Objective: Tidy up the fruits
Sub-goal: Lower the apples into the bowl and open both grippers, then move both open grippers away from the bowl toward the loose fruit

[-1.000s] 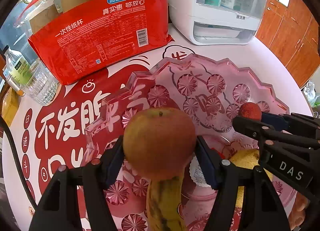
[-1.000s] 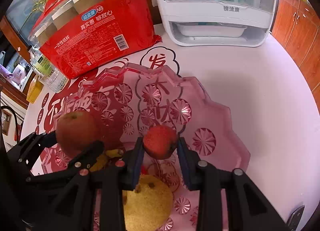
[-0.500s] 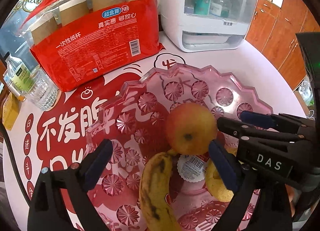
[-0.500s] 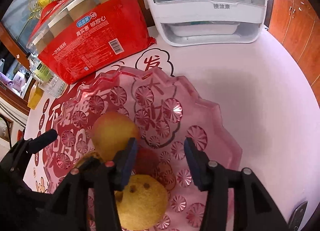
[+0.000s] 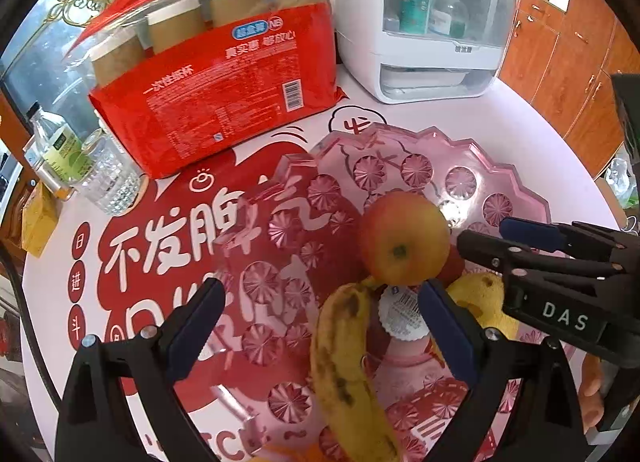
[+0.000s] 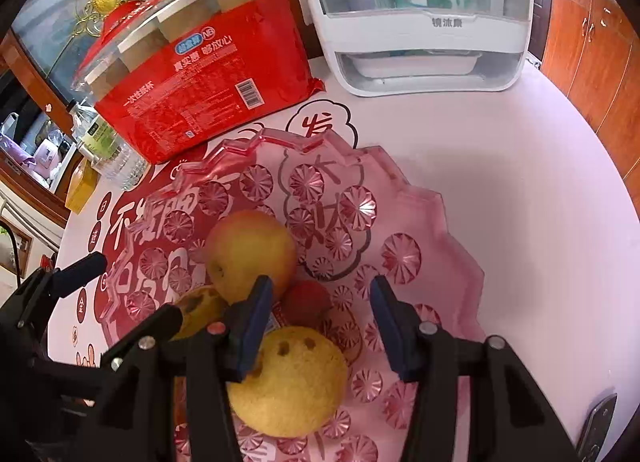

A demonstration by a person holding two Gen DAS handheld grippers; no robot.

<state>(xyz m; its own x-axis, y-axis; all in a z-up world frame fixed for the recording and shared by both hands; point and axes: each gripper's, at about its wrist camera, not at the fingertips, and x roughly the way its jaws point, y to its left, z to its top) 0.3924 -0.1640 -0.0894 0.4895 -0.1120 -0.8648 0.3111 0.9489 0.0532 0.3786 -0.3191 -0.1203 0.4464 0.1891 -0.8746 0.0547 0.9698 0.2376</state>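
Observation:
A pink cut-glass bowl (image 5: 400,134) (image 6: 440,198) sits on the round table and holds the fruit. A yellow-red apple (image 5: 404,238) (image 6: 250,254) lies in it, beside a spotted banana (image 5: 348,362) (image 6: 200,310), a small red fruit (image 6: 306,302) (image 5: 452,266) and a rough yellow fruit (image 6: 292,378) (image 5: 480,298). My left gripper (image 5: 320,314) hangs open above the banana, holding nothing. My right gripper (image 6: 320,318) is open above the red fruit, its pads clear of it. Each gripper shows in the other's view: the right one (image 5: 520,238), the left one (image 6: 76,274).
A red pack of paper cups (image 5: 224,90) and a white countertop appliance (image 5: 432,22) stand behind the bowl. A water bottle (image 5: 104,174) is at the left. A phone (image 6: 596,430) lies near the table's right edge. Wooden cabinets (image 5: 560,70) are beyond.
Both grippers opened. The apple left the left jaws and the red fruit left the right jaws; both now lie in the bowl. The left gripper rose slightly.

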